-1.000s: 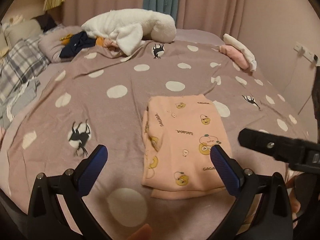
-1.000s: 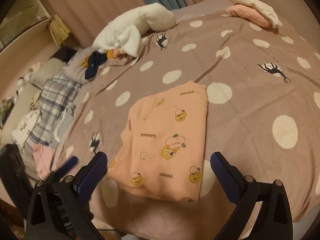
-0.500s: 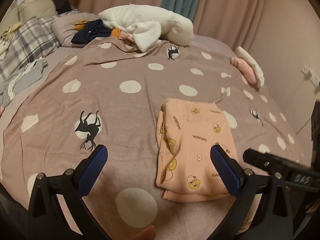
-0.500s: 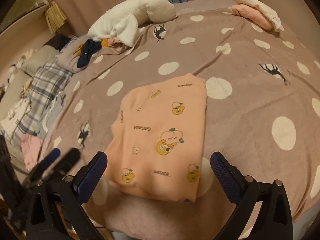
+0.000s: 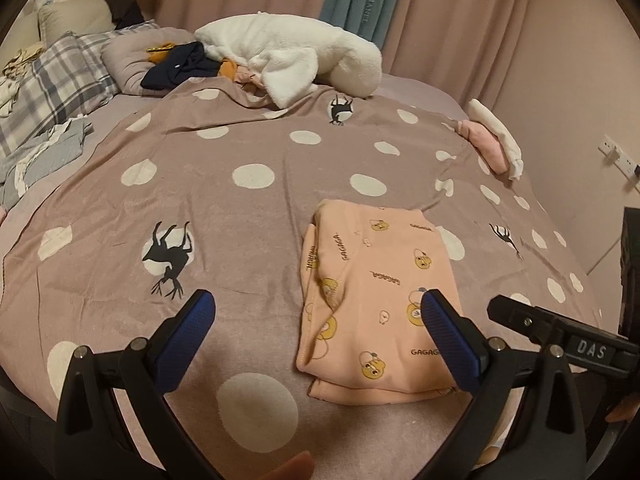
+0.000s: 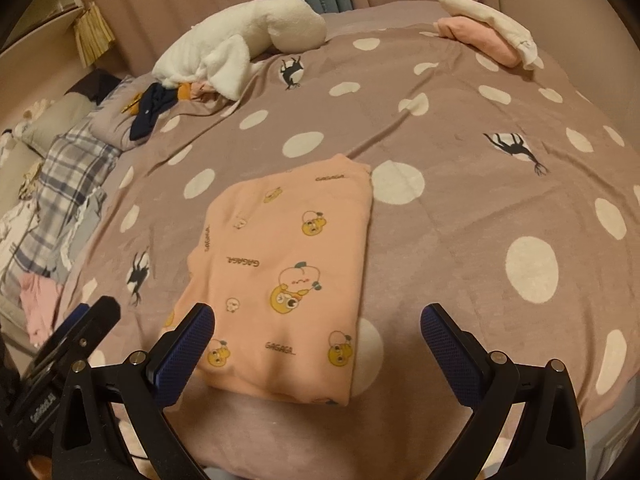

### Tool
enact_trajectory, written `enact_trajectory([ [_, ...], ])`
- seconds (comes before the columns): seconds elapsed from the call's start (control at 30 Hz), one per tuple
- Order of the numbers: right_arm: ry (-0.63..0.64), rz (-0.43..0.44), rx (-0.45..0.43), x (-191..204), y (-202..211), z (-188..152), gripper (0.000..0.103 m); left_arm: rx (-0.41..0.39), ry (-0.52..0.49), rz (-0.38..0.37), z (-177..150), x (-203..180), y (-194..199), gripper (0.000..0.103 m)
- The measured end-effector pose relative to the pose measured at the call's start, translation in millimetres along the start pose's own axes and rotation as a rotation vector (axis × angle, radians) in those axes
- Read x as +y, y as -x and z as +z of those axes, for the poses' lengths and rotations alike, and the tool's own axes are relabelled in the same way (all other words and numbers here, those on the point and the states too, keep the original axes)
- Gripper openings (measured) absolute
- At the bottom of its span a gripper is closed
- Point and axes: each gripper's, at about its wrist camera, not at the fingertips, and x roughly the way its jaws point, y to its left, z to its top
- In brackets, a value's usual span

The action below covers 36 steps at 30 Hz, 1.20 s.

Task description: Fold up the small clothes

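A peach garment with cartoon prints (image 5: 376, 292) lies folded into a flat rectangle on the dotted mauve bedspread (image 5: 240, 216); it also shows in the right wrist view (image 6: 288, 264). My left gripper (image 5: 316, 320) is open and empty, hovering above the bed left of and near the garment's front edge. My right gripper (image 6: 318, 330) is open and empty, above the garment's near edge. The right gripper's body shows at the right of the left wrist view (image 5: 560, 332).
A white fleece heap (image 5: 292, 56) and dark clothes (image 5: 180, 66) lie at the bed's far side. A folded pink and white stack (image 5: 494, 142) sits at the far right. Plaid pillows (image 5: 52, 84) lie left. Curtains hang behind; a wall socket (image 5: 620, 158) is at right.
Both grippers have drawn back and to the left from the folded garment; the left view has swung left. The garment lies still.
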Motion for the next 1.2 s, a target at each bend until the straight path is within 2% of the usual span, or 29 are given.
enact_trajectory([
  [0.3, -0.031, -0.001, 0.002, -7.4, -0.5, 0.8, 0.102, 0.008, -0.024, -0.015, -4.2, -7.7, 0.6, 0.103],
  [1.2, 0.022, -0.033, 0.024, 1.0, -6.6, -0.5, 0.102, 0.009, -0.064, -0.008, -7.4, -14.7, 2.0, 0.103],
])
